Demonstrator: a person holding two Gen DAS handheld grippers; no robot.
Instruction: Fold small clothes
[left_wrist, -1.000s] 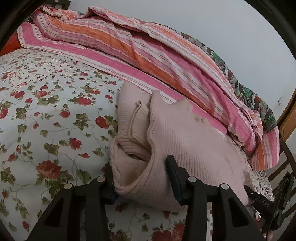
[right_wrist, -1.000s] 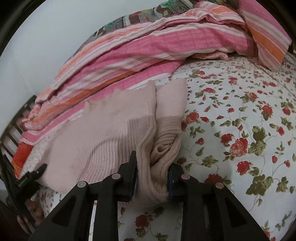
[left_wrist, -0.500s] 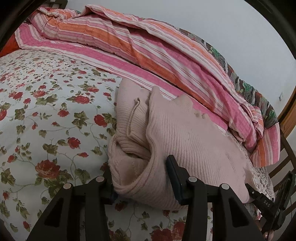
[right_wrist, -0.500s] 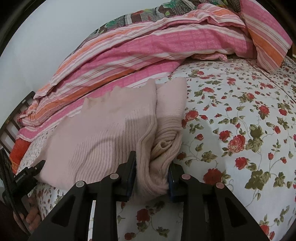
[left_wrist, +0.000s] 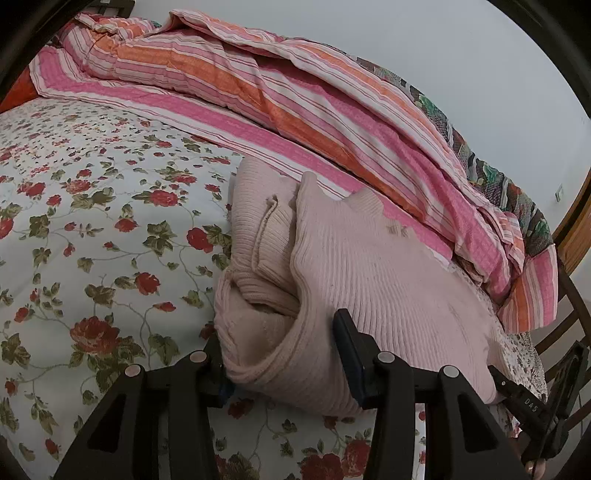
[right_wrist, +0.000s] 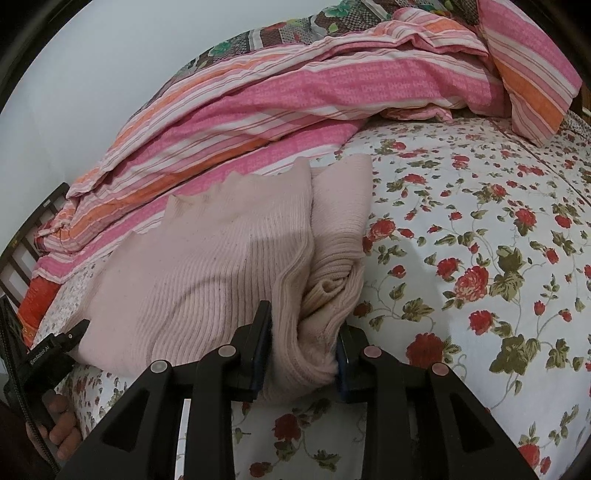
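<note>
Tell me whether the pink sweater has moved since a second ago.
No. The sweater lies as before against the striped quilt and the floral sheet, both grippers clamped on its near edge.

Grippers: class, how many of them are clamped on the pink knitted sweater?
2: the left gripper and the right gripper each clamp a bunched near end of the pink sweater.

I see the sweater (left_wrist: 369, 280) lying on the bedsheet (left_wrist: 92, 229), near the bed's front edge. Behind it, the striped quilt (left_wrist: 295, 99) is heaped along the wall (left_wrist: 461, 66), touching the sweater's far hem. My left gripper (left_wrist: 280, 354) clamps one bunched end, my right gripper (right_wrist: 304, 345) the other. Beyond the quilt, at the bed's end, I make out what may be a wooden bed frame (left_wrist: 574, 221).
</note>
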